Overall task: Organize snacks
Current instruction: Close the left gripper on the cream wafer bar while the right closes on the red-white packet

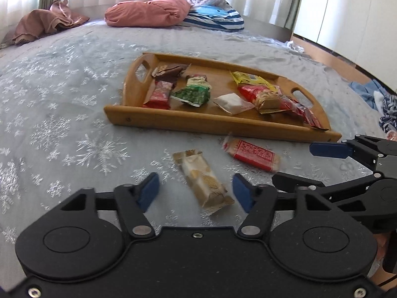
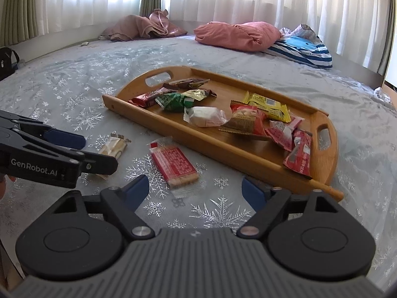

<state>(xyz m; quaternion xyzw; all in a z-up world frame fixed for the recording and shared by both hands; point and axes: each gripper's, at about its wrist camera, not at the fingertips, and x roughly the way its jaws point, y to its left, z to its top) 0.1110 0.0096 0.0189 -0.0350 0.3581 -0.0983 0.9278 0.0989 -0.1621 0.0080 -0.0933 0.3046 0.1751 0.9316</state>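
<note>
A wooden tray with several wrapped snacks in it sits on a grey snowflake bedspread. Two snacks lie on the spread in front of it. A beige wafer pack lies lengthwise between the blue pads of my left gripper, with gaps on both sides, so the gripper is open. A red cracker pack lies just ahead of my right gripper, which stands wide open and holds nothing.
At the far side of the bed lie a pink pillow, a blue striped cushion and a brown cloth. Curtains hang behind them. Clothes lie on the floor to the right.
</note>
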